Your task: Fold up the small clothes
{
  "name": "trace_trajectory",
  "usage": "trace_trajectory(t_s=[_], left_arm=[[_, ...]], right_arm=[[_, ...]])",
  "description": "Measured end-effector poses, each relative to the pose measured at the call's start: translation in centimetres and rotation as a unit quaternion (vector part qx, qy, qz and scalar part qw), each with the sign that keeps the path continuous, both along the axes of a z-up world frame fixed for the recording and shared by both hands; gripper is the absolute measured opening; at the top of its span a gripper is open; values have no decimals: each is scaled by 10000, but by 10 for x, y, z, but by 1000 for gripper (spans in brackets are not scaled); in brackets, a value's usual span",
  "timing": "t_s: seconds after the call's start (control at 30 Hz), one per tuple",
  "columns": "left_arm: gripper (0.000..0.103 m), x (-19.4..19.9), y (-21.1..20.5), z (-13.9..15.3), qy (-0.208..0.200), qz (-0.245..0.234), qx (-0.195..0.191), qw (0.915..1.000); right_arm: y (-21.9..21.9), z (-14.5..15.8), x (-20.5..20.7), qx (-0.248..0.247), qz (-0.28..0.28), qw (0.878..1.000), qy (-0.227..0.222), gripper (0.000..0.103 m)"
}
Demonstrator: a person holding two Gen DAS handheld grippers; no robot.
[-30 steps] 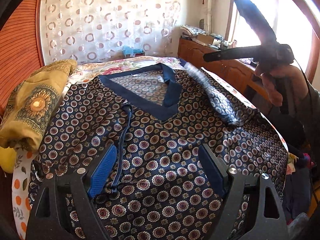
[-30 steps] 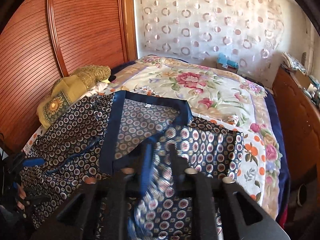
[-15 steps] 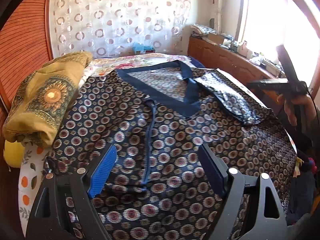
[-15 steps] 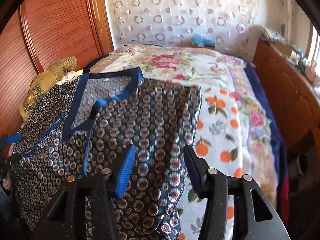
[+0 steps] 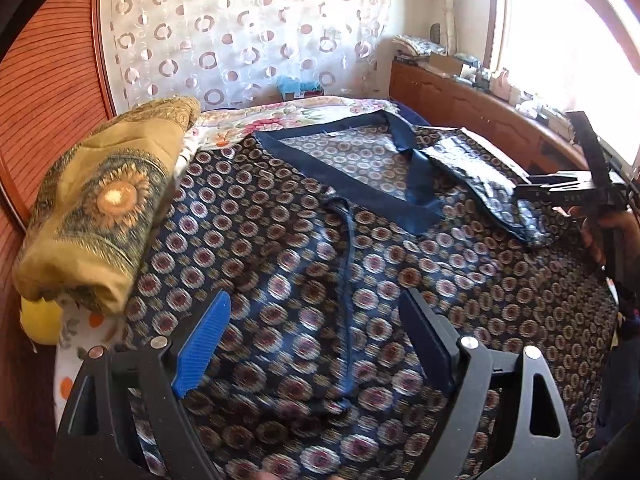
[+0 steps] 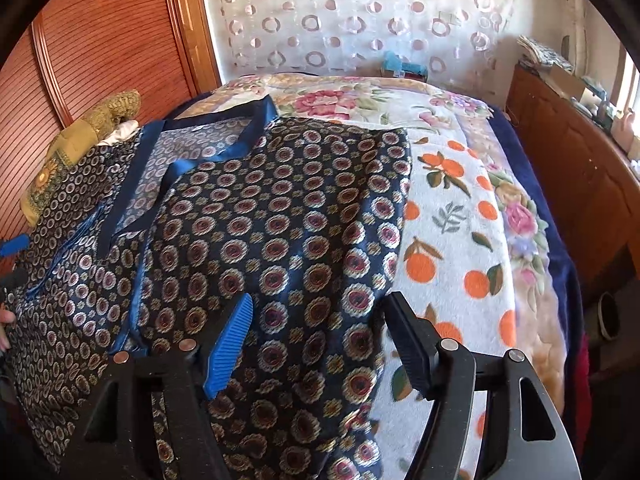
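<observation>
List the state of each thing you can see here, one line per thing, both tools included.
Left tool: open, empty, over the garment.
Right tool: open, empty, over the garment's edge.
Patterned garment: spread flat on the bed, its right side folded inward.
Yellow cloth: bundled beside the garment.
Floral blanket: spread out, partly covered.

The folded yellow cloth [image 5: 100, 208] is piled at the left edge of the patterned garment [image 5: 312, 264], touching it, and blocks any approach from that side. On the right, the orange-print blanket [image 6: 452, 240] lies bare beside the garment, leaving open room up to the wooden cabinet [image 6: 572, 168]. The far floral bedspread [image 6: 352, 100] seems unobstructed too, though distortion makes that uncertain.
</observation>
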State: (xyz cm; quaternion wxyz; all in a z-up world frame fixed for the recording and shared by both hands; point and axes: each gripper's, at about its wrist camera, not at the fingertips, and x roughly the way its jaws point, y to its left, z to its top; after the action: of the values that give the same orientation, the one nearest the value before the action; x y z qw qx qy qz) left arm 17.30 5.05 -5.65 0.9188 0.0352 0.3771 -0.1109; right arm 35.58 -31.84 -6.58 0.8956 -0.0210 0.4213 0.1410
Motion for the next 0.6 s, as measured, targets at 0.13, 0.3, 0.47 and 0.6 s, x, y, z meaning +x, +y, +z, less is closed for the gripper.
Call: trace_trajectory(t_s=[0.13, 0.3, 0.47, 0.6], left_arm=[[86, 16, 16, 7, 44, 26, 190, 9998], [86, 47, 42, 16, 134, 113, 287, 9994], [85, 83, 52, 28, 172, -10, 278, 9995], [67, 114, 56, 29, 308, -19, 385, 9988]], right_arm=[[-5, 7, 7, -14, 22, 10000, -65, 71], [-8, 10, 28, -66, 45, 9999, -100, 71], [-9, 1, 55, -101, 141, 9998, -16, 71], [-8, -10, 76, -116, 200, 9997, 97, 71]])
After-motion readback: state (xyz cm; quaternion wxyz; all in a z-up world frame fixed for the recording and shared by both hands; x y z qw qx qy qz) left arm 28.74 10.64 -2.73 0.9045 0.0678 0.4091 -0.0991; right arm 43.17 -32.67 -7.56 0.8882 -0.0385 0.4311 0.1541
